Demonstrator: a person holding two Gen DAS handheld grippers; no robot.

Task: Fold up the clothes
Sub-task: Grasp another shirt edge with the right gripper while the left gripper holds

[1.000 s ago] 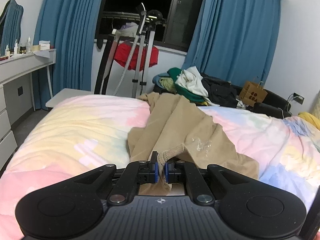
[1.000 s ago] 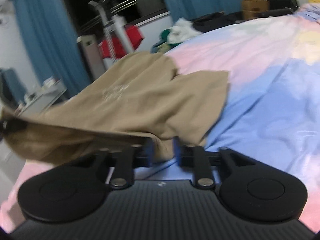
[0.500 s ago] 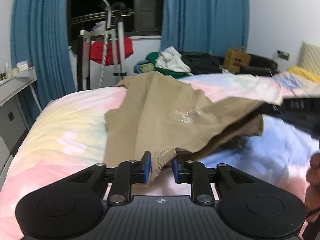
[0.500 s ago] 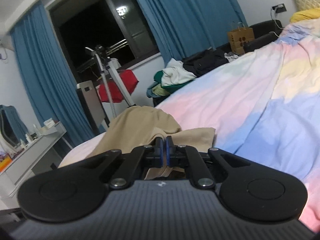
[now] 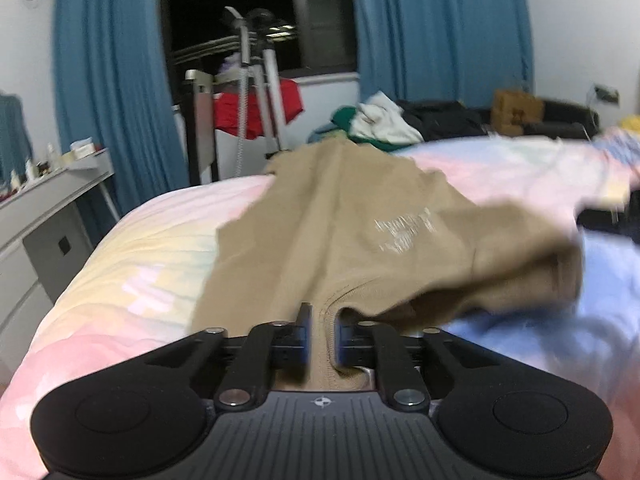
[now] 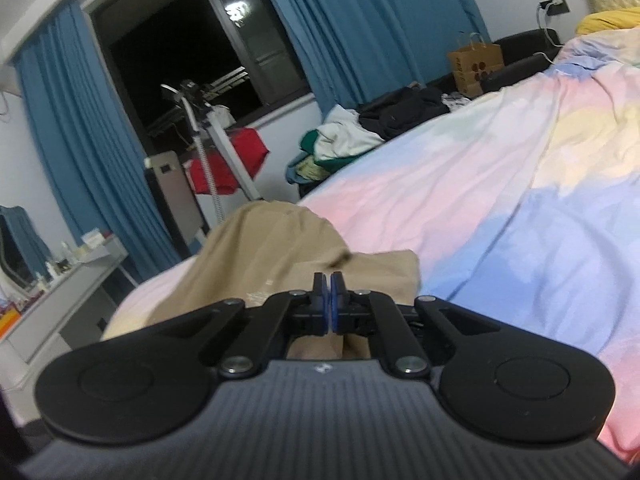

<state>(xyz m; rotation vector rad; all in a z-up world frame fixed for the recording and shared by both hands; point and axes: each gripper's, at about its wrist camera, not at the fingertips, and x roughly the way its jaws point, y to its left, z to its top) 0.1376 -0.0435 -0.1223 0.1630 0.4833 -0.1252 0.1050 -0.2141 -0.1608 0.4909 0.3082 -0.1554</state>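
Note:
A tan T-shirt (image 5: pixel 344 216) with a pale chest print lies stretched across the pastel bedspread (image 5: pixel 132 256). My left gripper (image 5: pixel 322 322) is shut on the shirt's ribbed collar, with cloth bunched between the blue pads. The shirt's right side is lifted and blurred in the left wrist view. In the right wrist view the tan shirt (image 6: pixel 272 256) lies just ahead of my right gripper (image 6: pixel 329 284), whose pads are pressed together on the shirt's near edge; cloth shows below the fingers.
A pile of clothes (image 5: pixel 384 124) sits beyond the bed's far edge, also in the right wrist view (image 6: pixel 344 140). A steamer stand with a red garment (image 5: pixel 256 108) stands by the window. A grey dresser (image 5: pixel 44 208) is at the left. A paper bag (image 6: pixel 474 64) stands far right.
The left gripper has closed tighter on the collar and the shirt is pulled straighter towards it. The right gripper stays shut on the shirt and has shifted slightly; the shirt's right side is moving.

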